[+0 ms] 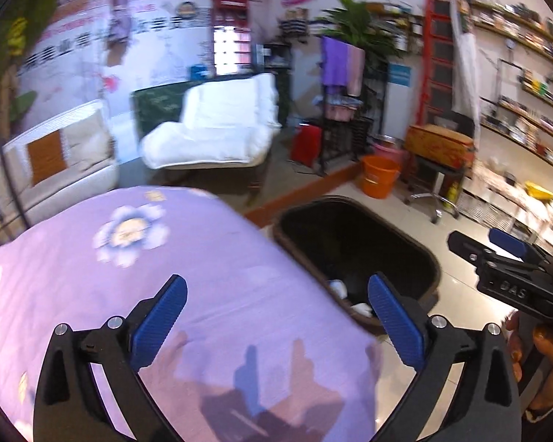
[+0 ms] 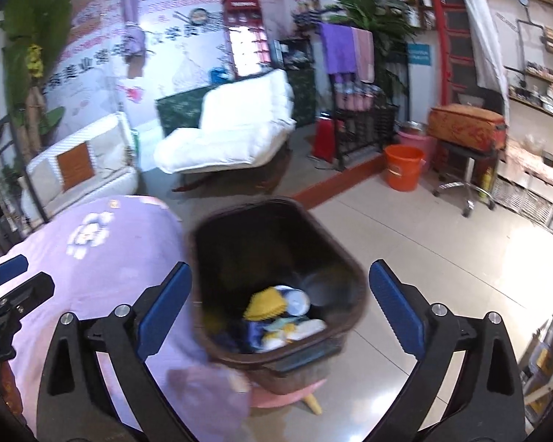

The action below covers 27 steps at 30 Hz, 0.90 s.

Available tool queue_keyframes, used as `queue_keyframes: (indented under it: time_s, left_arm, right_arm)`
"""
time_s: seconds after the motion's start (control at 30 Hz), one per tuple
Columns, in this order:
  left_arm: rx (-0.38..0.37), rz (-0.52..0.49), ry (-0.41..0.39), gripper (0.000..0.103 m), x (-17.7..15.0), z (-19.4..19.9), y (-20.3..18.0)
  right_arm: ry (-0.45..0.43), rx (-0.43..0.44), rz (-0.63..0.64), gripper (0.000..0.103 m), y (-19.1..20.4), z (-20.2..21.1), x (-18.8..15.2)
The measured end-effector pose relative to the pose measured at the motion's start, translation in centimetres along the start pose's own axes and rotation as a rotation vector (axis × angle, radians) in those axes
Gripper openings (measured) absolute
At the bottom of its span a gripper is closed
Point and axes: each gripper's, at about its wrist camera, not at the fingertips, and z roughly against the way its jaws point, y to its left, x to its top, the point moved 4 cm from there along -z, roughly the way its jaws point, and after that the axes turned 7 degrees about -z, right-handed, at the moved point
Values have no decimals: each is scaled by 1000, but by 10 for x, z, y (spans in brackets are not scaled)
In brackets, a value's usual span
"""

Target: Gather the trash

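A dark brown trash bin [image 2: 276, 280] stands on a pink stool beside a table under a lilac flowered cloth [image 2: 92, 265]. Inside it lies trash [image 2: 280, 316]: a yellow ridged piece, white lids and pale scraps. My right gripper [image 2: 280, 309] hangs open above the bin's near rim, nothing between its blue pads. My left gripper [image 1: 276, 316] is open over the cloth's [image 1: 166, 265] right edge, its right pad over the bin [image 1: 354, 246], empty too. White scraps [image 1: 339, 287] show in the bin. The right gripper [image 1: 505, 254] also appears at the right of the left wrist view.
A white padded lounge chair [image 2: 232, 132] and a white sofa [image 2: 81, 169] stand beyond the table. An orange bucket [image 2: 403, 171], a stool with an orange case [image 2: 468, 125], a dark rack with purple towels and bookshelves line the right. Pale tiled floor [image 2: 442, 258] lies right of the bin.
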Motion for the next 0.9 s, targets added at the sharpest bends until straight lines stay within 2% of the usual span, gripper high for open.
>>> queue_keyframes:
  time_s: [0.1,0.27,0.53,0.7,0.9]
  left_arm:
    - [37,54,-11,98,-7,16,21]
    - [145,82,-27,98,-22,42,44]
    - [320,113,-76,98,-41,82,72]
    - [344,153,-85,98,-47,94,83]
    - [377,151,-99,98,-56,105,85]
  right_arm:
    - [-3,50,42,97,26,8,-6]
    - [-35,131,108,98,64,26,-13]
    - [-120,211,209,98,111,62,-31]
    - [-138,239,224,98,121,79,-40]
    - [-141,255,229,98,123,88,-45]
